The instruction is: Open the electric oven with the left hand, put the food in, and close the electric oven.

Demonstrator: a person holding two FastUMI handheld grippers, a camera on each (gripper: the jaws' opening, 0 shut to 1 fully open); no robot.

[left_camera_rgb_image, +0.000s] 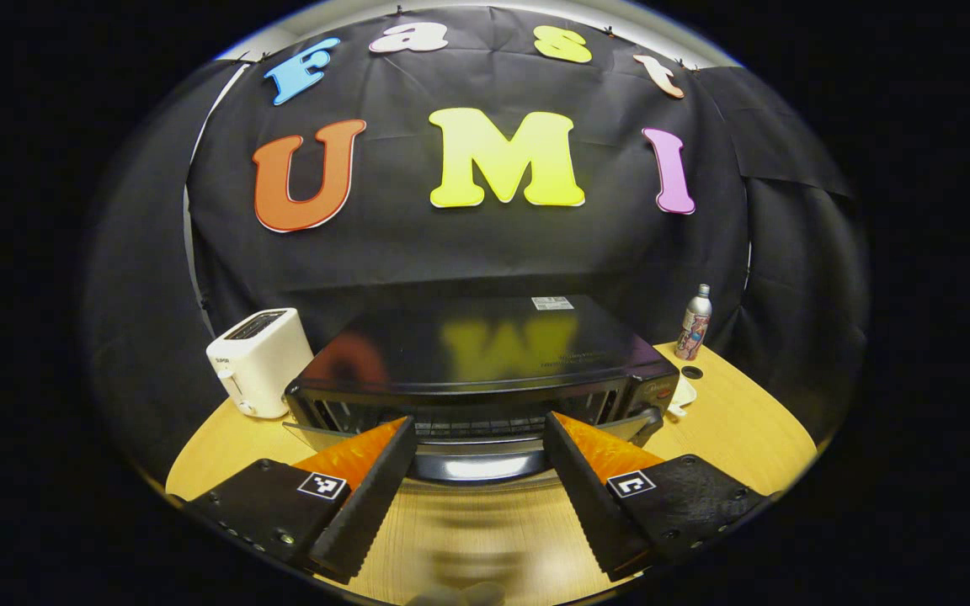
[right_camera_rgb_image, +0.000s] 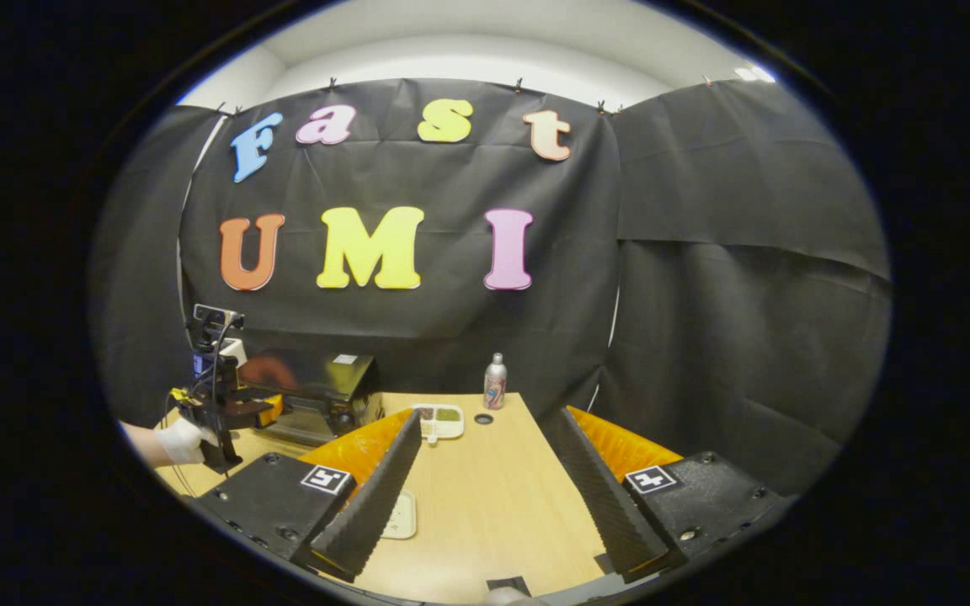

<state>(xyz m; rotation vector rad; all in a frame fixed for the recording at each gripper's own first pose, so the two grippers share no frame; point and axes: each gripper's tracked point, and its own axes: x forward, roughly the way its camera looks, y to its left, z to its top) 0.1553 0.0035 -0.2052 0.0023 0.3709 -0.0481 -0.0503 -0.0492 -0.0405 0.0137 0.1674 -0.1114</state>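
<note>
The black electric oven [left_camera_rgb_image: 485, 353] stands right ahead in the left gripper view. Its glass door looks tipped a little outward, and its silver handle [left_camera_rgb_image: 477, 465] lies low between my fingers. My left gripper [left_camera_rgb_image: 479, 421] is open wide, its fingers on either side of the handle without pressing it. In the right gripper view the oven [right_camera_rgb_image: 321, 379] is far left, with a gloved hand [right_camera_rgb_image: 178, 442] holding the left gripper [right_camera_rgb_image: 220, 404] at its front. A white tray of food [right_camera_rgb_image: 439, 421] lies right of the oven. My right gripper [right_camera_rgb_image: 485, 497] hangs open over the table, holding nothing.
A white toaster [left_camera_rgb_image: 259, 360] stands left of the oven. A metal bottle [right_camera_rgb_image: 495, 381] and a small black cap [right_camera_rgb_image: 483, 418] sit at the table's back edge. A flat white plate [right_camera_rgb_image: 402, 515] lies under my right gripper's left finger. The black cloth wall closes the back and right.
</note>
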